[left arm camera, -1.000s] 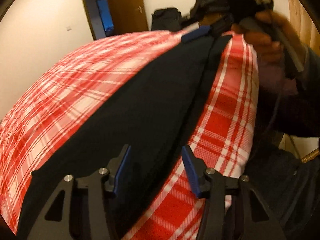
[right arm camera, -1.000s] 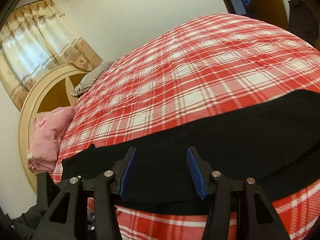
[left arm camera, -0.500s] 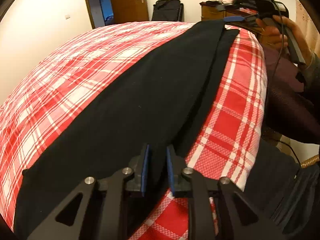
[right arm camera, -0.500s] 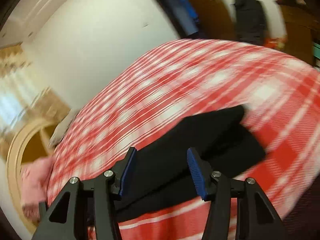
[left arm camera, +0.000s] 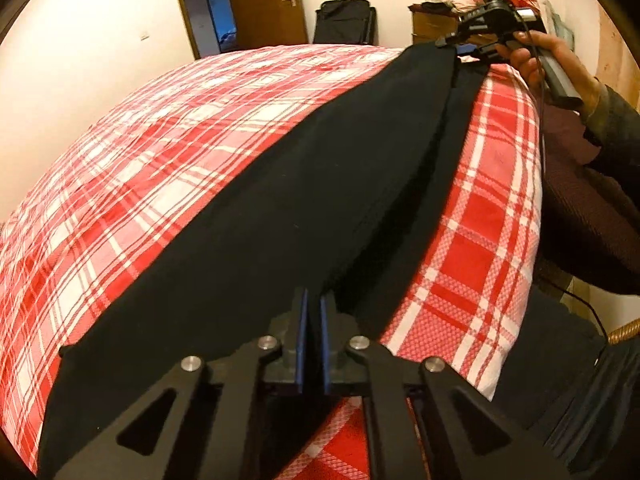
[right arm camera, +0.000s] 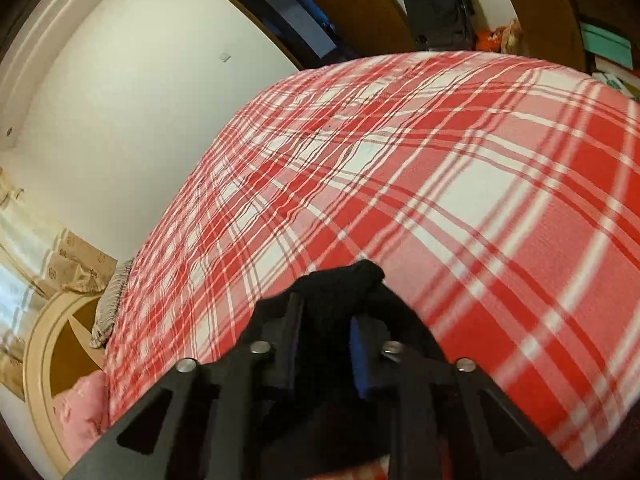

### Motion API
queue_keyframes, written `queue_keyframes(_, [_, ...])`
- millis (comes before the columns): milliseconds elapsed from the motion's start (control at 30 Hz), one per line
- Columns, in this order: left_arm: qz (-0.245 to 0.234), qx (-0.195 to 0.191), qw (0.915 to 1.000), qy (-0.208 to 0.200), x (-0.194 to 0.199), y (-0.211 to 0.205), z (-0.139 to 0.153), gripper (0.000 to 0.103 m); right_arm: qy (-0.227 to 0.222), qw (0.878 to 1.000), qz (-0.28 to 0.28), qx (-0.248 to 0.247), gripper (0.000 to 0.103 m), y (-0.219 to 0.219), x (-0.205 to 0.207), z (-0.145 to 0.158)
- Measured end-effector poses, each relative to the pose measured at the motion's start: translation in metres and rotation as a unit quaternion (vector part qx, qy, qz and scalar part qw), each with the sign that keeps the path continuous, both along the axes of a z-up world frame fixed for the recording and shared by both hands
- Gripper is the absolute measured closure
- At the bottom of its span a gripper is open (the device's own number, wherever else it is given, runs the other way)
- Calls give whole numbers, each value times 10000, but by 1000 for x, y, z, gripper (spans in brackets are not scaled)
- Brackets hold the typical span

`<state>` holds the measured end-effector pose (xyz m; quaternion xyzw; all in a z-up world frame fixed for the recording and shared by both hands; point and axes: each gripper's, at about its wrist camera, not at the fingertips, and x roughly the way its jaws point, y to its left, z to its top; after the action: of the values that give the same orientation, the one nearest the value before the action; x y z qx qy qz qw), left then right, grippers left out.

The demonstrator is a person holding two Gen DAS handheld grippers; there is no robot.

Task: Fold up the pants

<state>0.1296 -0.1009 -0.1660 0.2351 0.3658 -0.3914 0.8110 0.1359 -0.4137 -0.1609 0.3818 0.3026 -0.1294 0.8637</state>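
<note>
Pants [left arm camera: 280,208] — in both tongs' grip

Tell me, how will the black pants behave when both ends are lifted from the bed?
The pants will probably sag in the middle: the cloth lies limp and flat on the bed. They look light, since the right tongs hold a bunched end. They may slide little on the woven cover.

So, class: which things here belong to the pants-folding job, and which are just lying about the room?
In the job:
black pants
left tongs, shut on the pants
right tongs, shut on the pants
plaid bed

Lying about:
black suitcase
pink cloth
striped pillow
</note>
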Motion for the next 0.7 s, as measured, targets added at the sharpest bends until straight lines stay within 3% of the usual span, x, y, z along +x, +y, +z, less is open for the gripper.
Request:
queue_keyframes(133, [55, -68, 9999, 126, 5, 2, 1, 98, -2, 9997, 229, -65, 91, 0, 37, 19])
queue_keyframes(200, [94, -123, 9997, 170, 7, 4, 1, 98, -230, 9985, 440, -219, 91, 6, 51, 37])
queue_keyframes(300, [191, -298, 9989, 297, 13, 9, 2, 98, -646, 9913, 689, -913, 91, 25, 51, 71])
queue_keyframes(333, [212, -360, 9986, 320, 13, 11, 3, 98, -711, 9908, 740, -882, 91, 28, 47, 75])
queue_keyframes(433, [188, -458, 9981, 373, 11, 15, 3, 98, -653, 9923, 611, -854, 91, 27, 22, 66])
queue_keyframes(567, [39, -283, 9991, 300, 4, 13, -4, 98, -414, 9938, 569, -855, 91, 19, -16, 27])
queue_keyframes(633, [-5, -207, 9993, 300, 2, 12, -7, 98, -201, 9952, 576, -766, 83, 14, -30, 9])
queue_keyframes(700, [26, -133, 9997, 206, 2, 10, -5, 98, -147, 9969, 448, -637, 48, 10, -46, 1])
